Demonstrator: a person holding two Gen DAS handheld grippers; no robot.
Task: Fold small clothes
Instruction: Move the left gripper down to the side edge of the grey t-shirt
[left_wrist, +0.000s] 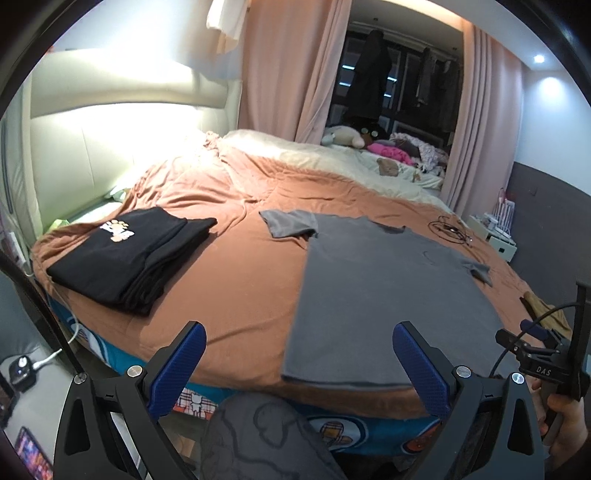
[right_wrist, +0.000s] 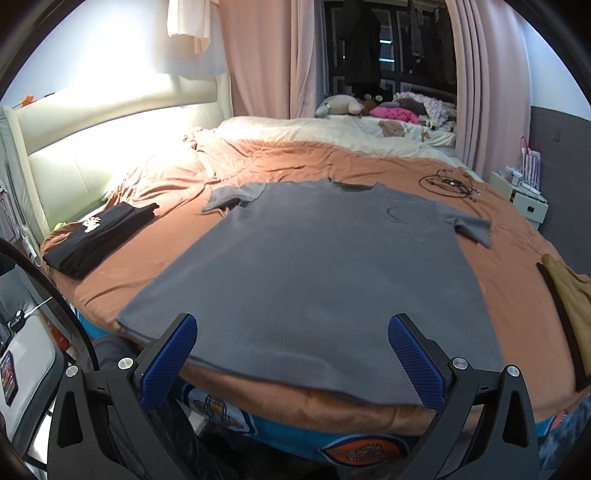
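Lying flat and spread out on the bed's orange-brown blanket (right_wrist: 280, 158), the grey T-shirt (right_wrist: 314, 266) has its hem at the near edge, with left tongs (left_wrist: 299, 363) and right tongs (right_wrist: 291, 358) both wide apart, holding nothing, and folded black clothes (left_wrist: 129, 251) stacked to its left.

Open brown blanket (left_wrist: 243, 280) lies between the folded black stack (left_wrist: 125, 254) and the grey T-shirt (right_wrist: 314, 266). A tangled cable (right_wrist: 448, 182) sits beyond the right sleeve; what appears to be tan cloth (right_wrist: 570, 295) occupies the bed's right edge.
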